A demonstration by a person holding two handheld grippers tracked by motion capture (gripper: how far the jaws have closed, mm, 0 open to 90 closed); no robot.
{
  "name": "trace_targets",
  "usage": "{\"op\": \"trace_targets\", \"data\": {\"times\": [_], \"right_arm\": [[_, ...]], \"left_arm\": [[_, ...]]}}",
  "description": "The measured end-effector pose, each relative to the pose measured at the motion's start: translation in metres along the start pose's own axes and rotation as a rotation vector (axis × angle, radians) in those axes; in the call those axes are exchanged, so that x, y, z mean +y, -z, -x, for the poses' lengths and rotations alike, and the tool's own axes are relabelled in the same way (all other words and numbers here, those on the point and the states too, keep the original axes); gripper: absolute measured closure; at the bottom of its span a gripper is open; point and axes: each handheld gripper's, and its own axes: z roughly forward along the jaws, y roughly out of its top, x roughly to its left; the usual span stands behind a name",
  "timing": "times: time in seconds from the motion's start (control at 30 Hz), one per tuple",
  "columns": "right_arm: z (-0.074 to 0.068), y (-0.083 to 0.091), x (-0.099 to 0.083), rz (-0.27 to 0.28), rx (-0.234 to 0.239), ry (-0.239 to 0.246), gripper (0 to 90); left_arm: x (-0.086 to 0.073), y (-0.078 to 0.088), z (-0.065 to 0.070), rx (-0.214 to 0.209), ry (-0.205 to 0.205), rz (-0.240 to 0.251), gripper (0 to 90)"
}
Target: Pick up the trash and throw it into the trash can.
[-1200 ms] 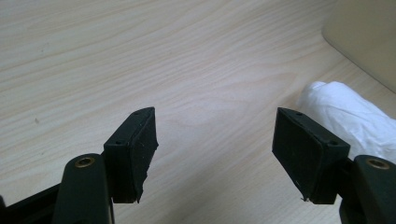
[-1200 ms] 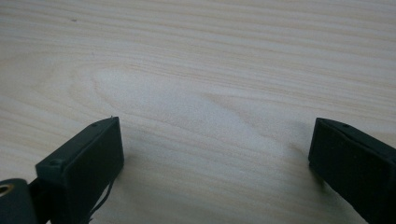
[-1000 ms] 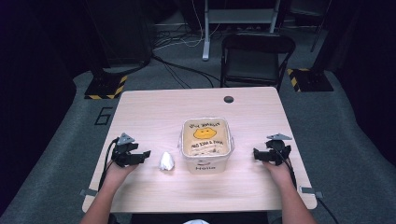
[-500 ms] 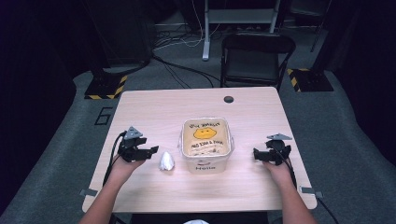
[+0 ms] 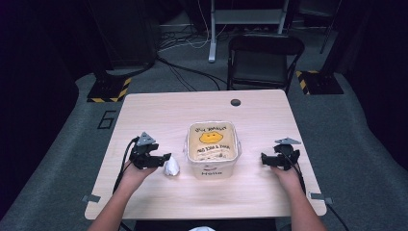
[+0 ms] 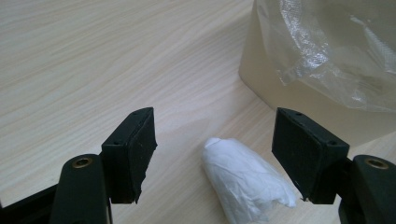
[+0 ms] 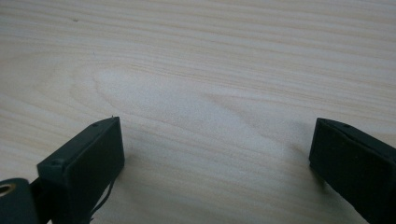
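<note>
A small white crumpled wad (image 5: 171, 167) lies on the wooden table just left of a cream tub (image 5: 211, 171) with a yellow smiley face and a clear plastic liner (image 6: 327, 46). My left gripper (image 5: 163, 158) hovers at the wad's left side, pointing toward the tub. In the left gripper view the wad (image 6: 245, 184) lies between the open jaws of the left gripper (image 6: 215, 149), touching neither pad. These jaws have just been opening slightly. The tub's wall (image 6: 299, 98) rises just beyond. My right gripper (image 5: 264, 159) rests right of the tub, and in its own view the right gripper (image 7: 215, 154) is open over bare wood.
A small black round disc (image 5: 235, 102) sits near the table's far edge. A black chair (image 5: 264, 57) stands behind the table. Bare wood stretches between the tub and the far edge of the table (image 5: 159, 110).
My left gripper has moved right and slightly up, from well left of the wad to right beside it. The right gripper, tub and wad have stayed put.
</note>
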Motion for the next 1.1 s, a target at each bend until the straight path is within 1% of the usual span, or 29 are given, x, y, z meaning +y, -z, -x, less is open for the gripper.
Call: {"op": "trace_targets", "data": {"times": [0.07, 0.13, 0.17, 0.27, 0.3, 0.33, 0.37, 0.43, 0.47, 0.5, 0.6, 0.67, 0.7, 0.73, 0.83, 0.9, 0.93, 0.97, 1.1], "right_arm": [[0.000, 0.000, 0.000, 0.000, 0.000, 0.000, 2.4], [0.000, 0.000, 0.000, 0.000, 0.000, 0.000, 2.4], [0.000, 0.000, 0.000, 0.000, 0.000, 0.000, 2.4], [0.000, 0.000, 0.000, 0.000, 0.000, 0.000, 2.4], [0.000, 0.000, 0.000, 0.000, 0.000, 0.000, 2.4], [0.000, 0.000, 0.000, 0.000, 0.000, 0.000, 2.4], [0.000, 0.000, 0.000, 0.000, 0.000, 0.000, 2.4], [0.000, 0.000, 0.000, 0.000, 0.001, 0.000, 2.4], [0.000, 0.000, 0.000, 0.000, 0.001, 0.000, 2.4], [0.000, 0.000, 0.000, 0.000, 0.000, 0.000, 2.4], [0.000, 0.000, 0.000, 0.000, 0.002, 0.000, 2.4], [0.000, 0.000, 0.000, 0.000, 0.002, 0.000, 2.4], [0.000, 0.000, 0.000, 0.000, 0.003, 0.000, 2.4], [0.000, 0.000, 0.000, 0.000, 0.002, 0.000, 2.4], [0.000, 0.000, 0.000, 0.001, 0.002, -0.001, 2.4], [0.000, 0.000, 0.000, 0.001, 0.002, -0.003, 2.4], [0.000, 0.000, 0.000, 0.003, 0.002, -0.005, 2.4], [0.000, 0.000, 0.000, 0.003, 0.002, -0.005, 2.4], [0.000, 0.000, 0.000, 0.002, 0.003, -0.004, 2.4]], "left_arm": [[-0.001, -0.003, 0.002, -0.001, 0.000, 0.001, 30.3], [-0.004, -0.006, 0.004, -0.006, -0.007, -0.021, 30.3], [-0.004, -0.006, 0.004, -0.006, -0.007, -0.021, 30.0], [-0.009, -0.012, 0.007, -0.007, 0.015, -0.017, 29.7], [-0.011, -0.013, 0.007, -0.011, 0.010, -0.027, 29.4], [-0.012, -0.015, 0.008, -0.009, 0.015, -0.021, 29.4], [-0.015, -0.017, 0.009, -0.006, 0.009, -0.030, 29.4], [-0.016, -0.018, 0.010, -0.006, 0.009, -0.030, 29.3], [-0.016, -0.019, 0.011, 0.001, 0.008, -0.038, 29.1], [-0.017, -0.020, 0.011, 0.005, 0.005, -0.031, 28.8], [-0.020, -0.023, 0.013, 0.003, 0.014, -0.036, 25.8], [-0.023, -0.027, 0.015, 0.003, 0.015, -0.041, 25.7], [-0.023, -0.027, 0.015, 0.003, 0.015, -0.041, 25.7], [-0.024, -0.029, 0.016, 0.004, 0.002, -0.060, 25.8], [-0.026, -0.032, 0.017, 0.011, 0.006, -0.050, 26.0], [-0.026, -0.033, 0.018, 0.016, -0.006, -0.067, 26.0], [-0.026, -0.033, 0.018, 0.016, -0.006, -0.067, 26.0], [-0.027, -0.035, 0.018, 0.015, 0.005, -0.057, 26.0], [-0.029, -0.036, 0.016, 0.001, 0.005, -0.074, 27.5]]}}
